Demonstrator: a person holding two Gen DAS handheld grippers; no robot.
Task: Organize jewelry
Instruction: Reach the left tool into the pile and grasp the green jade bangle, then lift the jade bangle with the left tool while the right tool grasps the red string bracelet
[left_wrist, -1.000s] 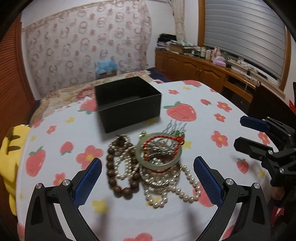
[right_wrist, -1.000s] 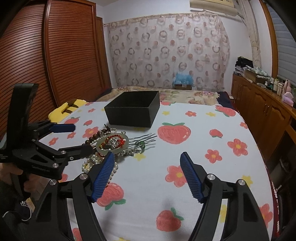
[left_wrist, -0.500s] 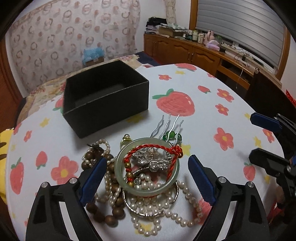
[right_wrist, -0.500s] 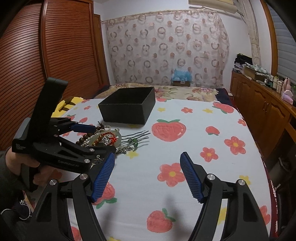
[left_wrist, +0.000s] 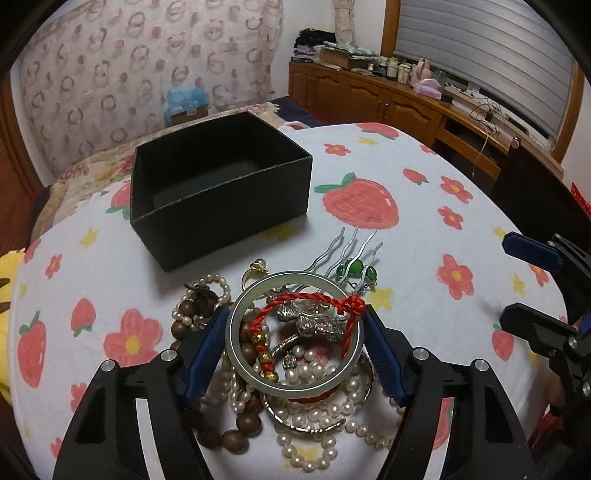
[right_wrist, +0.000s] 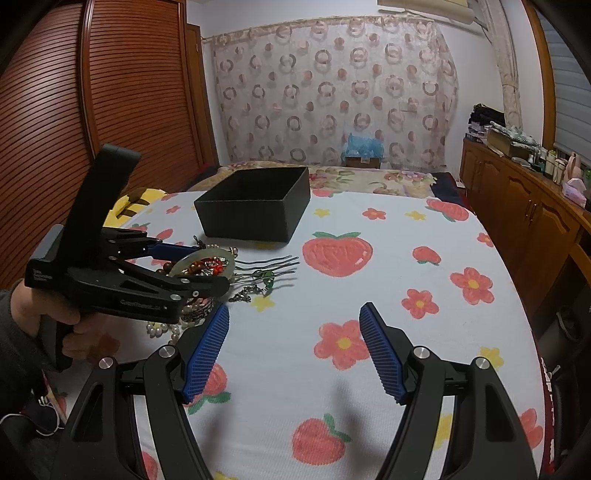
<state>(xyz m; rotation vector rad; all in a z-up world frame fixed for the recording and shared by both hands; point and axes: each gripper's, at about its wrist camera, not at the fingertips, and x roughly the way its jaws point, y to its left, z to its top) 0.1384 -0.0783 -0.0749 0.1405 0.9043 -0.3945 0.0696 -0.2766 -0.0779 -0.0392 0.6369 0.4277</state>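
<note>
Strawberry-and-flower cloth (right_wrist: 388, 229) covers the table, and on it the black box (left_wrist: 221, 218) stands open-topped with nothing visible inside, just beyond the heap of jewelry. The left gripper (left_wrist: 295, 343) has just been closing its jaws, and its blue pads now sit against both sides of the pale green bangle (left_wrist: 293, 384) atop pearls (left_wrist: 314, 435), wooden beads (left_wrist: 229, 432) and a silver hair comb (left_wrist: 351, 251). The right gripper (right_wrist: 293, 350) hangs open and empty over bare cloth to the right of the heap, with wide free space toward the table's edge by the wooden cabinets (right_wrist: 517, 199)
</note>
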